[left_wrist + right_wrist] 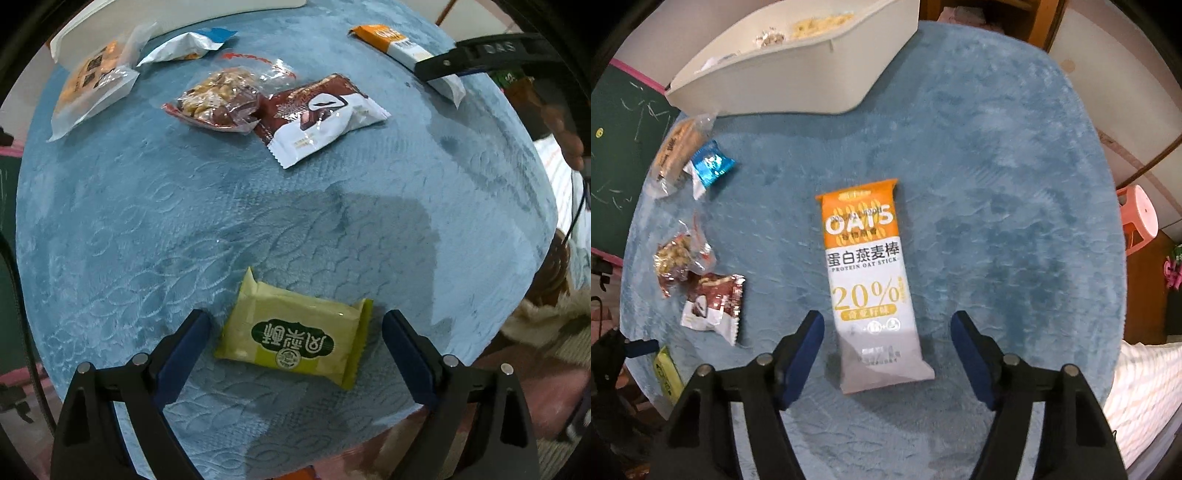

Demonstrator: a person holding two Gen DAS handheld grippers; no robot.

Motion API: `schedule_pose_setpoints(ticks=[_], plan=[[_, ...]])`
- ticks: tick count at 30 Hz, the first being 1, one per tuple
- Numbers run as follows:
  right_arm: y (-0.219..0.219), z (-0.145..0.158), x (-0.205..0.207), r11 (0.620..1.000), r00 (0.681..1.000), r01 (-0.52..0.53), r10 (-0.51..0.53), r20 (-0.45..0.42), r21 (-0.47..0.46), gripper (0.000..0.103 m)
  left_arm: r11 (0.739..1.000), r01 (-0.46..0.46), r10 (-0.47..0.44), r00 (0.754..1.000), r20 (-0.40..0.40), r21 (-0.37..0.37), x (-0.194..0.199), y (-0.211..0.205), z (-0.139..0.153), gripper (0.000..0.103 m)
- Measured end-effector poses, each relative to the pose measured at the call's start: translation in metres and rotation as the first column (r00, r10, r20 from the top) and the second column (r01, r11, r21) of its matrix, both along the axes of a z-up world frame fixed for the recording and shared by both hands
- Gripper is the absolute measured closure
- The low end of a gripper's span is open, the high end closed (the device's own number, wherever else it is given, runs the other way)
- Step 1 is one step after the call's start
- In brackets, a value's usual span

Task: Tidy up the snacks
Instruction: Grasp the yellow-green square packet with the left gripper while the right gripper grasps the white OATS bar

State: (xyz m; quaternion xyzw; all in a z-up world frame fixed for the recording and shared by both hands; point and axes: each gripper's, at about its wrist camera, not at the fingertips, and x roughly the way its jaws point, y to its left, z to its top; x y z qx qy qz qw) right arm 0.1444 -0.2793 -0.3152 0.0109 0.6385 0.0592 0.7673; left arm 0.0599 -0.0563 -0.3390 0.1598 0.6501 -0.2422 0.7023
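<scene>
My left gripper (295,328) is open, its fingers on either side of a green pastry packet (295,332) lying on the blue cloth. My right gripper (888,328) is open around the lower end of an orange-and-white oat bar (870,288), also lying flat; the bar also shows in the left wrist view (406,48). A brown-and-white packet (325,114), a clear bag of nuts (218,99), a blue-and-white packet (188,44) and a clear cracker pack (92,85) lie further off. A white bin (798,74) stands at the cloth's far edge.
The blue cloth (997,184) covers a round table whose edge curves close to both grippers. A pink stool (1137,218) stands to the right beyond the table. A green board (617,147) is at the left.
</scene>
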Motion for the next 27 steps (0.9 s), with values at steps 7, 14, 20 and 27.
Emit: schedule_pose_setpoints(ticks=[7,14,20,27], plan=[[0.005,-0.009,0.002,0.999,0.999,-0.041,0.042,0.005,-0.029,0.043,0.999,0.021,-0.023,0.999,0.042,0.045,-0.008,-0.008,-0.001,0.026],[0.014,-0.005,-0.005,0.995,0.998,-0.063,0.065,0.027,-0.073,0.060,0.995,-0.082,0.079,0.995,0.054,0.064,-0.003,-0.005,0.006,0.047],[0.019,0.009,-0.035,0.998,0.997,-0.069,0.069,0.028,-0.008,0.061,0.975,-0.216,0.213,0.975,0.062,0.053,0.001,-0.016,0.020,0.048],[0.030,0.046,-0.060,0.985,0.985,-0.160,0.155,0.077,0.061,0.061,0.948,-0.316,0.313,0.944,0.105,0.016,0.034,-0.020,0.065,0.048]])
